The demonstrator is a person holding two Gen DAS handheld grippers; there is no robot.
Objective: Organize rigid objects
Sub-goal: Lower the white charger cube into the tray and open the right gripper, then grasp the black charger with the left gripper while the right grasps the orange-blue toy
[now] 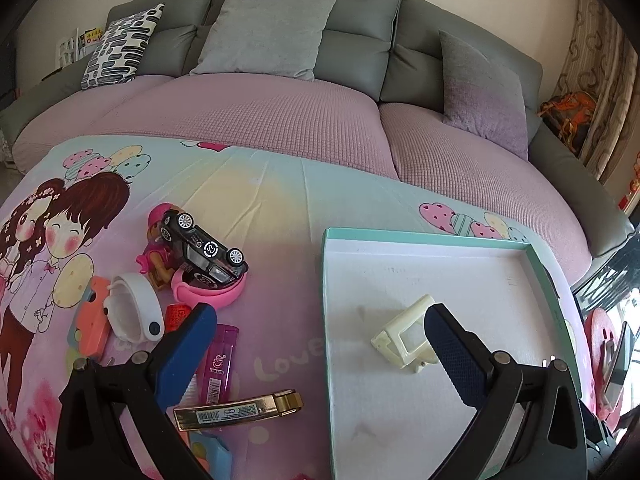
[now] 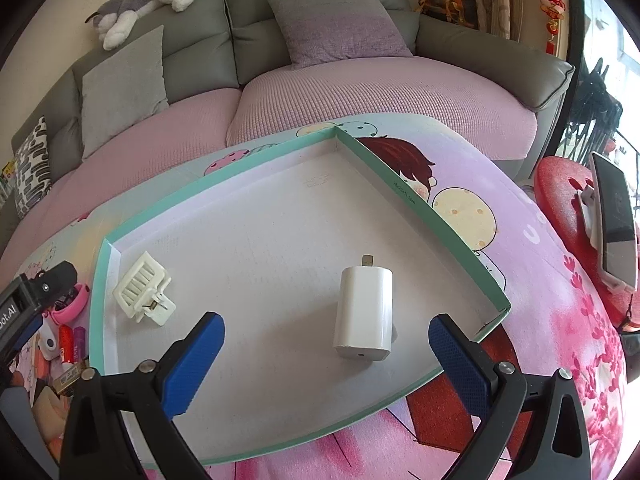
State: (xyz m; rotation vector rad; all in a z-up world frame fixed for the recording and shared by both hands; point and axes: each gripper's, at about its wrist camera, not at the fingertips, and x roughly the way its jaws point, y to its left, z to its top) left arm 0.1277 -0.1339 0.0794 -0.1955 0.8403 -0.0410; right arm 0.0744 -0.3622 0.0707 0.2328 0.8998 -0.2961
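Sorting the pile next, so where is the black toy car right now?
In the left wrist view, the black toy car lies upside down left of the tray, resting on a pink band beside a pink figure.

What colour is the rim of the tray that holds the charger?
Mint green rim, white inside; it shows best in the right wrist view, around the white charger.

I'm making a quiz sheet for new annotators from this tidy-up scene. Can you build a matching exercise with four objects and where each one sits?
Things:
1. white rectangular USB wall charger
2. cream plastic hair claw clip
3. black toy car
4. gold rectangular lighter-like case

Places:
A. upside down on the pink plastic ring
B. inside the teal-rimmed white tray, near its left wall
C. flat on the cartoon-print cloth, just left of the tray
D. inside the tray, between the open right gripper fingers

Pairs: 1-D, 2-B, 3-A, 4-C
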